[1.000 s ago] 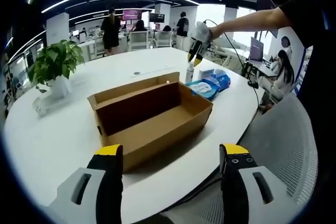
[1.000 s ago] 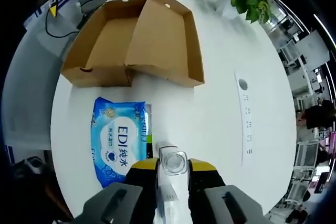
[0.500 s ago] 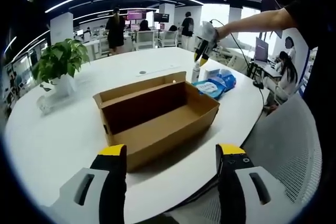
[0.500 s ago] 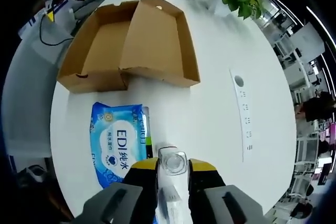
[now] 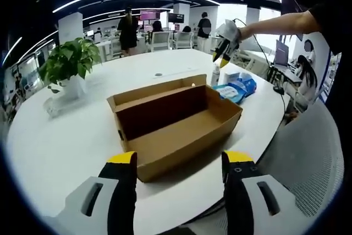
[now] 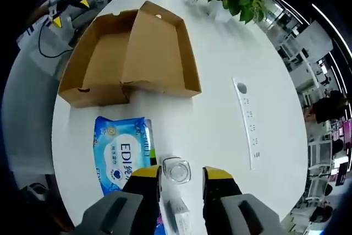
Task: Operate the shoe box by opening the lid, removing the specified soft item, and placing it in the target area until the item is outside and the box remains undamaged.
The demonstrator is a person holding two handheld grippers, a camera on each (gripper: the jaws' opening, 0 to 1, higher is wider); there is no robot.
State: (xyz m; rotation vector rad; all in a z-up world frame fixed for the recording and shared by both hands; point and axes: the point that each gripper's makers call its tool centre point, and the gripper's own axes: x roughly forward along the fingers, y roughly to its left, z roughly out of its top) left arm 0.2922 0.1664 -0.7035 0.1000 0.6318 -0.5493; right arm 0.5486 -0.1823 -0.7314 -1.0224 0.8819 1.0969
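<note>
The brown cardboard shoe box [image 5: 181, 122] lies open on the white table, its inside bare, its lid [image 6: 157, 48] folded back beside the base [image 6: 102, 59]. A blue pack of wet wipes [image 6: 122, 152] lies flat on the table next to the box, also seen as wipes [image 5: 237, 86]. My left gripper [image 5: 180, 160] hangs open before the box's near side, holding nothing. My right gripper [image 6: 181, 173] points down, open, its jaws standing either side of a clear bottle [image 6: 177, 170] without touching it. From the left view, the right gripper [image 5: 222, 54] hovers over the bottle [image 5: 215, 74].
A potted plant [image 5: 66, 64] stands on the far left of the round table [image 5: 55, 147]. A power strip [image 6: 247, 122] is set into the tabletop. A mesh chair [image 5: 300, 152] stands at the table's near edge. People and desks fill the office behind.
My right gripper's jaws have spread apart and let go of the clear bottle, which stays upright. My left gripper's view has drifted slightly; the box and wipes have not moved.
</note>
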